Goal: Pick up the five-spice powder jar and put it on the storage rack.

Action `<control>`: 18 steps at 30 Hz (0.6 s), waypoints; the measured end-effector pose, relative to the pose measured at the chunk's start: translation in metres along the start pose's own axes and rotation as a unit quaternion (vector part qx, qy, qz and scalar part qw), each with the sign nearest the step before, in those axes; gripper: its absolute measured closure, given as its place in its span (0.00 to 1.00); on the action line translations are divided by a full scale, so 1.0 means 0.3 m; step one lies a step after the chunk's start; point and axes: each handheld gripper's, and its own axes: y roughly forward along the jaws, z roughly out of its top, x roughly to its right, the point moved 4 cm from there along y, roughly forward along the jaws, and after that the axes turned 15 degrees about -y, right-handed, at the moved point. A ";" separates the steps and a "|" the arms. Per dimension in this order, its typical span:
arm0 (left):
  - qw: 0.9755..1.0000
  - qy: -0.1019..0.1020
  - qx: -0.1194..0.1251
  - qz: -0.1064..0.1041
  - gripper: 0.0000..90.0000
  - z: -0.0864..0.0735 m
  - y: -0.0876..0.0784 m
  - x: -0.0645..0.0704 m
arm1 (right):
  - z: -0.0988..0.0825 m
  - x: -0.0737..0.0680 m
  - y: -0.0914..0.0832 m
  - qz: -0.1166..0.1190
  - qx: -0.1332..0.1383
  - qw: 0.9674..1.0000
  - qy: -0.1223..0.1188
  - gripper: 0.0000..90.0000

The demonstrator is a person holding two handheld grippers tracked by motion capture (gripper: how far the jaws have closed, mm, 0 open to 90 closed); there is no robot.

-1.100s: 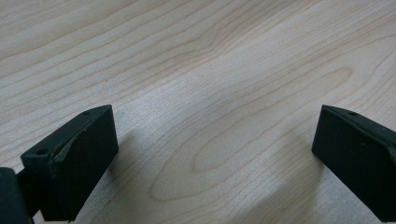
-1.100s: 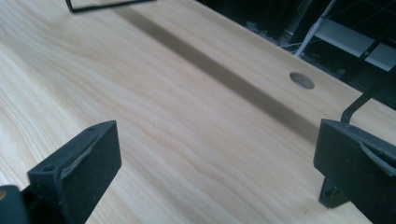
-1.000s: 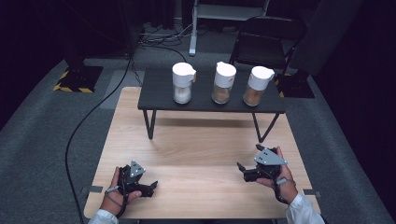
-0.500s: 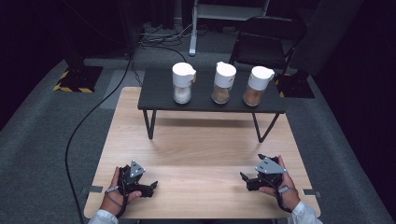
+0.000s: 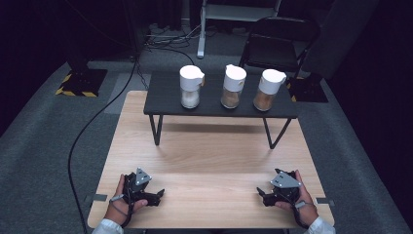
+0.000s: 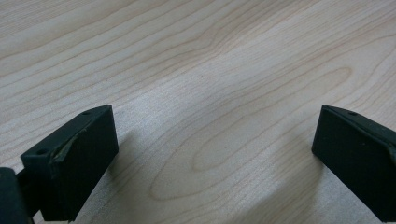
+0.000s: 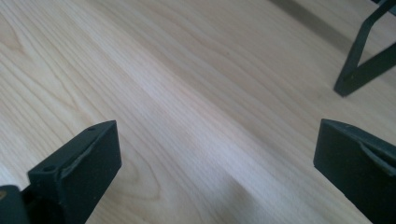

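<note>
While both grippers rest low on the near edge of the worktop (image 5: 209, 161), you have nothing grasped. Your left gripper (image 5: 155, 195) lies at the near left corner with its fingers (image 6: 70, 163) spread wide and released; bare wood grain shows between them in the left gripper view. Your right gripper (image 5: 262, 197) lies at the near right corner, its fingers (image 7: 74, 172) likewise released and apart over bare wood. Each gripper points inward, toward the middle of the worktop, so the two face each other. This reads as a parked, ready posture: hands supported, fingers open for a first approach.

The things nearest your reach are three jars standing on a small dark stand (image 5: 165, 100) at the far side of the worktop, well apart from both grippers. The left jar (image 5: 190, 87) holds pale contents, the middle jar (image 5: 233, 87) and the right jar (image 5: 268, 90) hold browner contents. Each stands upright, long axis vertical, white lid on top. The lids carry a small spout or tab; its direction is too small to tell reliably. Raised placement likely keeps the jars clear for a side approach. One stand leg (image 7: 359, 60) appears ahead in the right gripper view.
</note>
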 end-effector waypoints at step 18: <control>1.000 0.000 0.000 0.000 0.00 0.000 0.000 0.000 | -0.109 0.089 -0.019 0.050 -0.012 0.994 0.093 0.00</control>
